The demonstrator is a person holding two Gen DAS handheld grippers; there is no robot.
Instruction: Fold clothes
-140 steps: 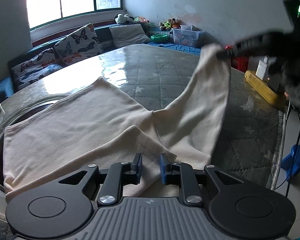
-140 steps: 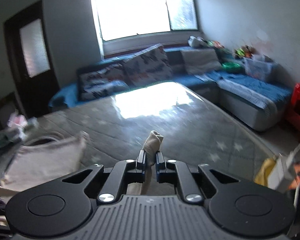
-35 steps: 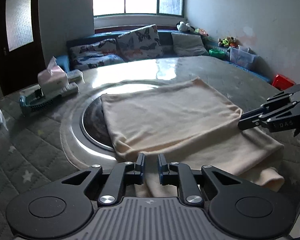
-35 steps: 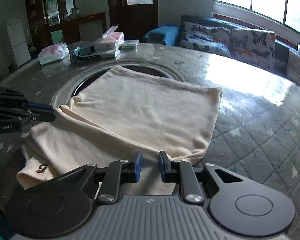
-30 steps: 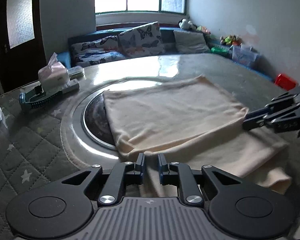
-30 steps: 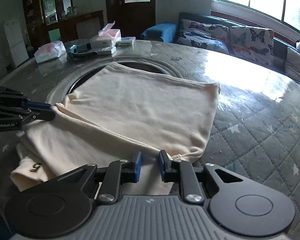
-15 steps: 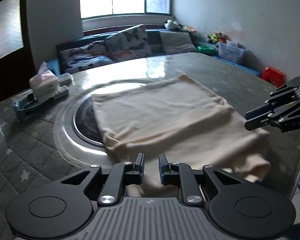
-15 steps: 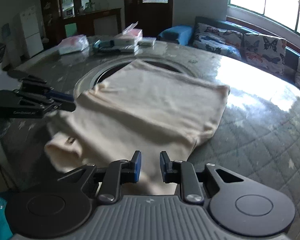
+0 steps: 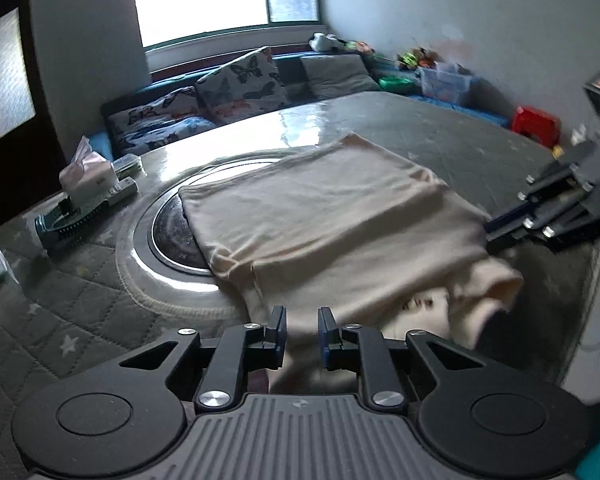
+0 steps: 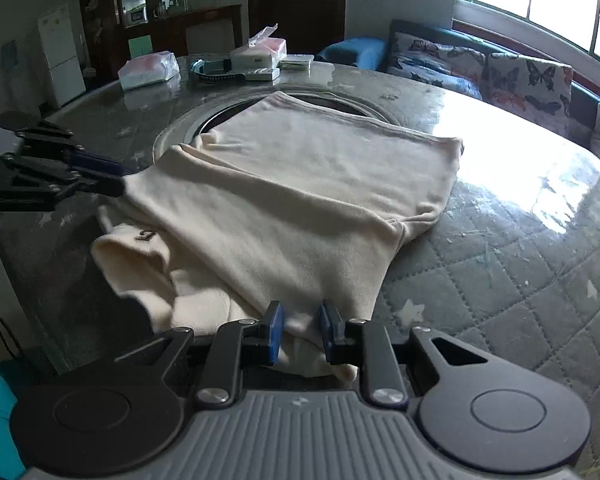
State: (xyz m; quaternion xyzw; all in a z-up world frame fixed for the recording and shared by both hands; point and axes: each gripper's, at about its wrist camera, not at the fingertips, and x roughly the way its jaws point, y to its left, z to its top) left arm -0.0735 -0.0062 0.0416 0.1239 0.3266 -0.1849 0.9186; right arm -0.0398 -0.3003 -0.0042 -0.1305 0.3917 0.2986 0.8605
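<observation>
Lying on table [image 9: 80,336]: cream garment [image 9: 340,216], folded, near edge draped
Left wrist view: left tongs [image 9: 302,330] clamped on garment's near edge; right tongs [image 9: 500,230] gripping its right side
Right wrist view: right tongs [image 10: 302,330] clamped on garment [image 10: 300,200] hem; left tongs [image 10: 114,186] pinching far left corner; tissue box [image 10: 260,54] well behind

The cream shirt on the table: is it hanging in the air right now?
No, the cream shirt lies folded flat on the round table, with only its near edge reaching over the table's rim toward the camera.
</observation>
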